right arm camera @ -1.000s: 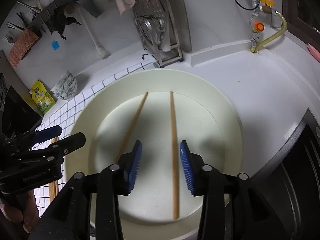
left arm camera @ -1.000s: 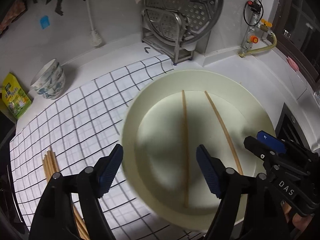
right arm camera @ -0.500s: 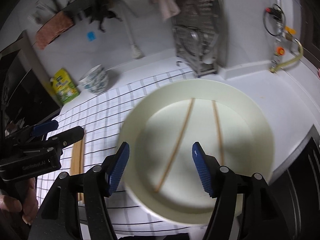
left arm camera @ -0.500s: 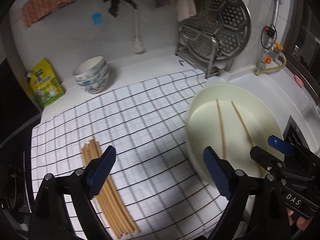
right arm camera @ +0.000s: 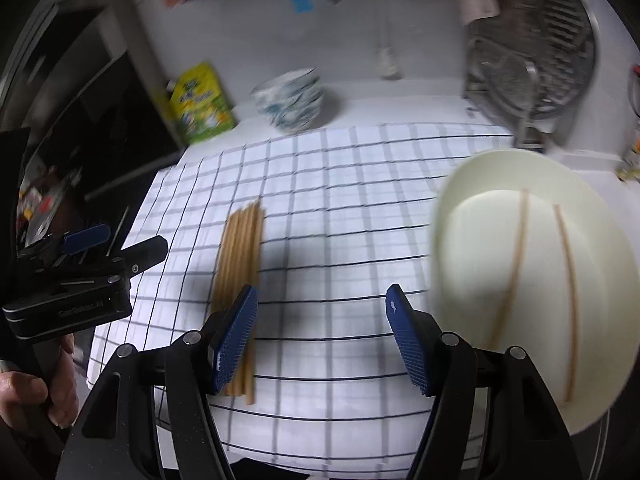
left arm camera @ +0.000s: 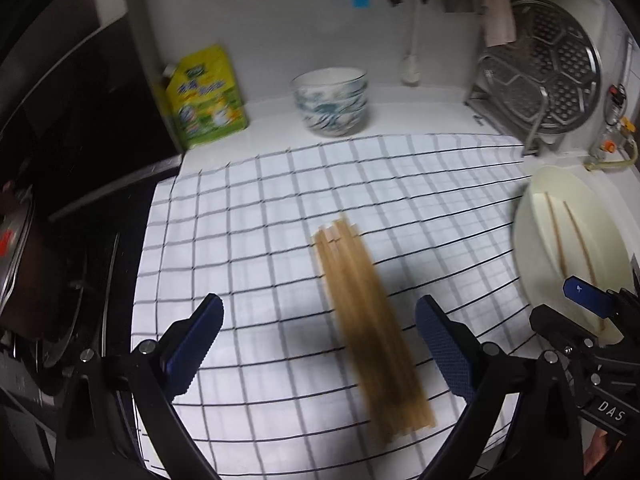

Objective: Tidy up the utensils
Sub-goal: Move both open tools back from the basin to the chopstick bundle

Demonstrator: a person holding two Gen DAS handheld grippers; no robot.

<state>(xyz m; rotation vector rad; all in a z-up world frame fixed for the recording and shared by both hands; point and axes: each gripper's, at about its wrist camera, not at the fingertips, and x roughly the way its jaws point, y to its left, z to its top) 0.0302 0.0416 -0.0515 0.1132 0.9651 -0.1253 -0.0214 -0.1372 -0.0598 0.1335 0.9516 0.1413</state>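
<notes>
White worktop (left arm camera: pixel 440 108) is seen across the upper half of both views, and most of it is covered by a white cloth with a black grid (left arm camera: pixel 280 200). A perforated metal steamer tray (left arm camera: pixel 560 84) is stood on edge in a wire rack at the upper right of the left wrist view. A pale cream plate (right arm camera: pixel 500 184) is shown at the right of the right wrist view, with two single chopsticks (right arm camera: pixel 516 260) laid apart on it. A bundle of wooden chopsticks (left arm camera: pixel 368 328) is laid flat on the cloth, centre-right in the left wrist view and lower left of centre in the right wrist view, well apart from the plate. A patterned bowl (left arm camera: pixel 330 102) and a yellow-green pouch (left arm camera: pixel 206 98) are placed against the back wall. The left claw (left arm camera: pixel 318 348) is spread wide above the cloth, nothing being held, with the bundle seen between its blue pads. The right claw (right arm camera: pixel 322 338) is likewise spread and empty, beside the bundle.
</notes>
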